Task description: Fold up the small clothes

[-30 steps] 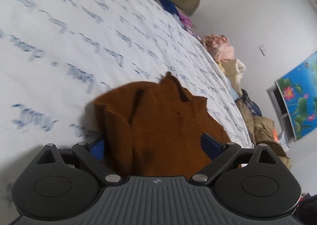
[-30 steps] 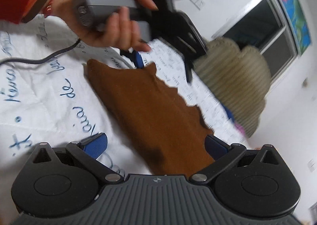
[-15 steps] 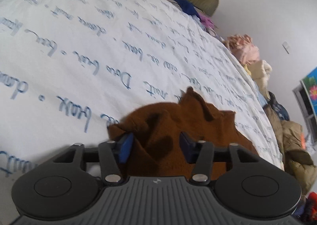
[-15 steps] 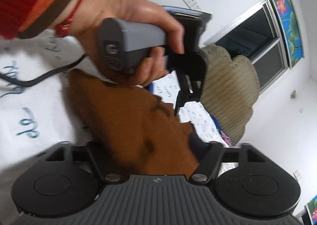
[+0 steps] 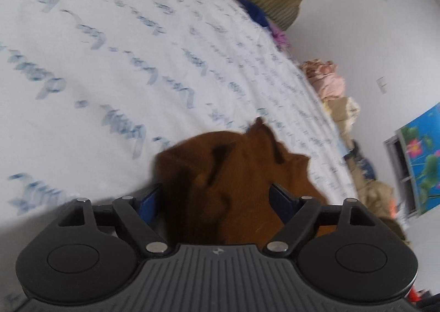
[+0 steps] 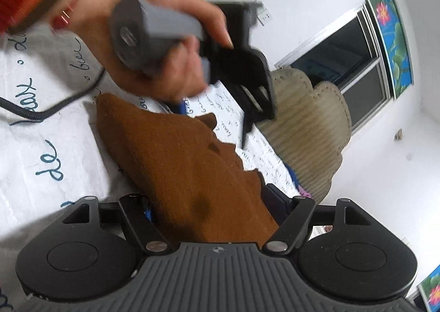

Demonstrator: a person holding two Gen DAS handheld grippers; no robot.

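Observation:
A small brown garment (image 5: 233,174) lies bunched on the white bed sheet (image 5: 110,64) with blue script. My left gripper (image 5: 215,199) sits low over its near edge, jaws opening, with the brown cloth between the blue pads (image 5: 150,202) but loose, not pinched. In the right wrist view the same garment (image 6: 178,160) stretches away as a long strip. My right gripper (image 6: 211,207) straddles its near end, jaws opening too, and the cloth hides most of its left pad. A person's hand (image 6: 165,37) in a red sleeve holds the left gripper over the far end.
A beige ribbed headboard (image 6: 302,125) stands at the far end of the bed. Piled clothes (image 5: 330,83) line the bed's right edge by the white wall. A black cable (image 6: 41,111) trails over the sheet. A window (image 6: 343,70) and a flowered poster (image 5: 423,158) are beyond.
Both grippers' jaws narrowed around the brown cloth half a second ago and have widened again. The garment is more bunched at the left gripper than a second ago.

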